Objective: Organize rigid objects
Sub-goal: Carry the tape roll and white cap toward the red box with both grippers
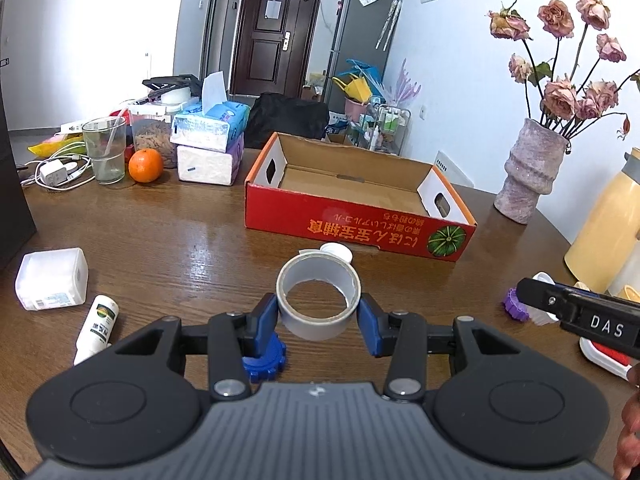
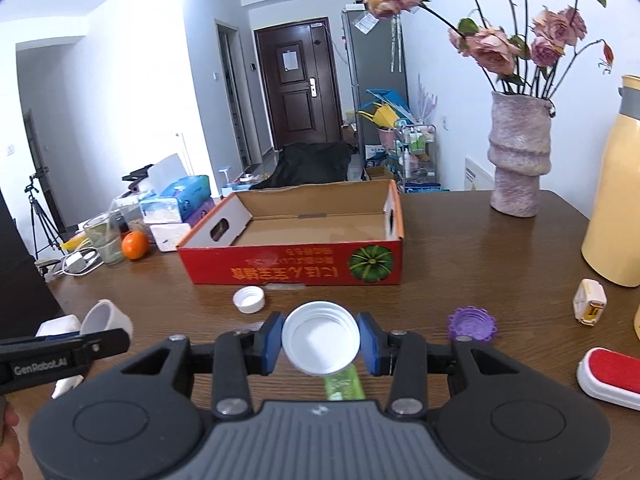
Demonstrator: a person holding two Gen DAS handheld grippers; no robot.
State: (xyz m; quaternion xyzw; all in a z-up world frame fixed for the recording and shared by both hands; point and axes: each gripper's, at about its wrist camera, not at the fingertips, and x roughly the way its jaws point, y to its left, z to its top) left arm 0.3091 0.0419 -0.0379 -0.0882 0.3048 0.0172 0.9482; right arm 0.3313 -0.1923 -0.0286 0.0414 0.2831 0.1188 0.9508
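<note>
My left gripper (image 1: 319,312) is shut on a grey roll of tape (image 1: 319,304), held off the wooden table in front of the red cardboard box (image 1: 360,224). In the right wrist view my right gripper (image 2: 320,338) is shut on a white jar lid (image 2: 320,338), open side up, also short of the red cardboard box (image 2: 296,268). The box is open on top and I see nothing inside it. On the table lie a small white cap (image 2: 249,299), a purple cap (image 2: 472,324) and a blue gear-shaped cap (image 1: 267,362).
A white plastic box (image 1: 52,278) and a white tube (image 1: 98,328) lie at the left. A vase of dried roses (image 1: 528,172), a yellow jug (image 2: 612,208), a red-and-white brush (image 2: 612,376) and a small white case (image 2: 590,301) stand right. Tissues, a glass (image 1: 105,150) and an orange (image 1: 146,165) crowd the far left.
</note>
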